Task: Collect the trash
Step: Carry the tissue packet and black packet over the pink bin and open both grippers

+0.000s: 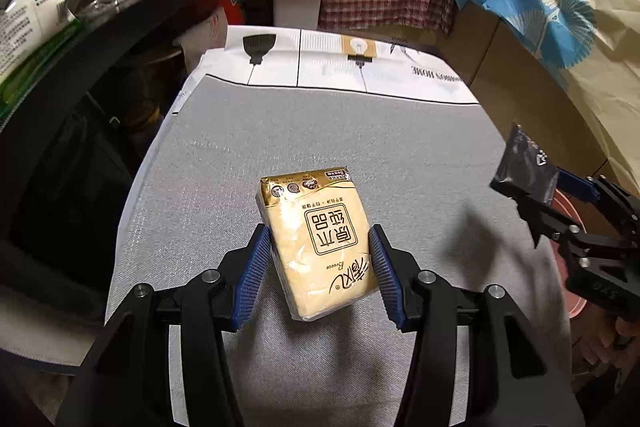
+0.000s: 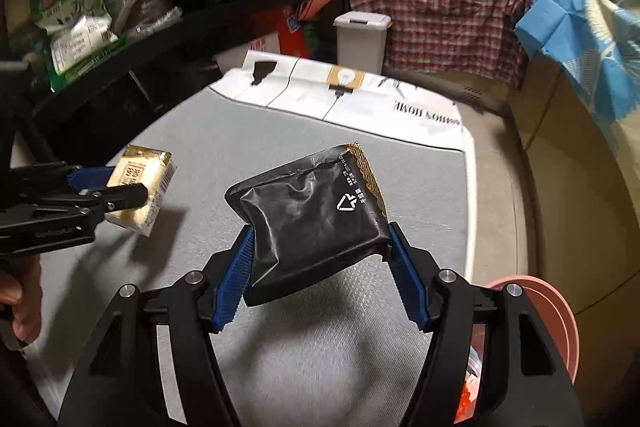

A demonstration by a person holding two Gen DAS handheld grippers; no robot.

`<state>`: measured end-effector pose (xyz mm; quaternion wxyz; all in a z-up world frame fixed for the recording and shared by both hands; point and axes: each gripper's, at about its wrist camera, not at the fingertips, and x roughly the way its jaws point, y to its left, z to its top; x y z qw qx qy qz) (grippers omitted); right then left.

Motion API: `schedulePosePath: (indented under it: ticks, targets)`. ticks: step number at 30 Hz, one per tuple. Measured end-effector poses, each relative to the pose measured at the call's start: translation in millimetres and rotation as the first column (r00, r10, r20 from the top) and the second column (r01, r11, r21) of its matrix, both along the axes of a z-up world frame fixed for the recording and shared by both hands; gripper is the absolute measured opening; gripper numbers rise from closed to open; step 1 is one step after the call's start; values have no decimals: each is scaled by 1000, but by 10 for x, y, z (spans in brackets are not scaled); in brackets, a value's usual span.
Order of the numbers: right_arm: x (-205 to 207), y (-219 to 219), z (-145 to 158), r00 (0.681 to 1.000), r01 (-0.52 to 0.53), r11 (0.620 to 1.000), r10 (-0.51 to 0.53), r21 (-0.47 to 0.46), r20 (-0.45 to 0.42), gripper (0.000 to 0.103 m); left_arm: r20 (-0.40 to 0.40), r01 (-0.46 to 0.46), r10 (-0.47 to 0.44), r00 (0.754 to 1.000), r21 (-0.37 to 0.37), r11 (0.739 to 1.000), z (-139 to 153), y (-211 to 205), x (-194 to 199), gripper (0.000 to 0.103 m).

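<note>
Two pieces of trash are held above a grey table.
A tissue pack [image 1: 320,243] is clamped in the left claw [image 1: 320,267]; a black wrapper [image 2: 316,223] is gripped by the right claw [image 2: 320,267].

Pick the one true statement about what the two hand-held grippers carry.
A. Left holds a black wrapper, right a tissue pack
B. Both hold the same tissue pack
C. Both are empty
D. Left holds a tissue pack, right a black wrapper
D: the left hand-held gripper clamps the tissue pack, and the right hand-held gripper clamps the black wrapper, both above the grey mat.
</note>
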<state>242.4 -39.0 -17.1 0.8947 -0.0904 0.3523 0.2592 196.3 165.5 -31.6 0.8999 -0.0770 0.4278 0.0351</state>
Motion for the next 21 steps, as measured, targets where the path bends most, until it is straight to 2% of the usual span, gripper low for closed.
schedulePosePath:
  ticks: [8, 14, 21]
  targets:
    - [-318, -367, 438, 998, 38, 997, -41, 71, 37, 65, 57, 19, -19, 998, 14, 1000, 204, -133, -182, 50]
    - [-592, -690, 627, 996, 69, 991, -75, 112, 47, 65, 91, 32, -33, 995, 15, 999, 341, -227, -332, 50]
    - [-921, -1037, 843, 988, 100, 984, -116, 145, 104, 65, 125, 40, -42, 991, 24, 999, 457, -315, -488, 50]
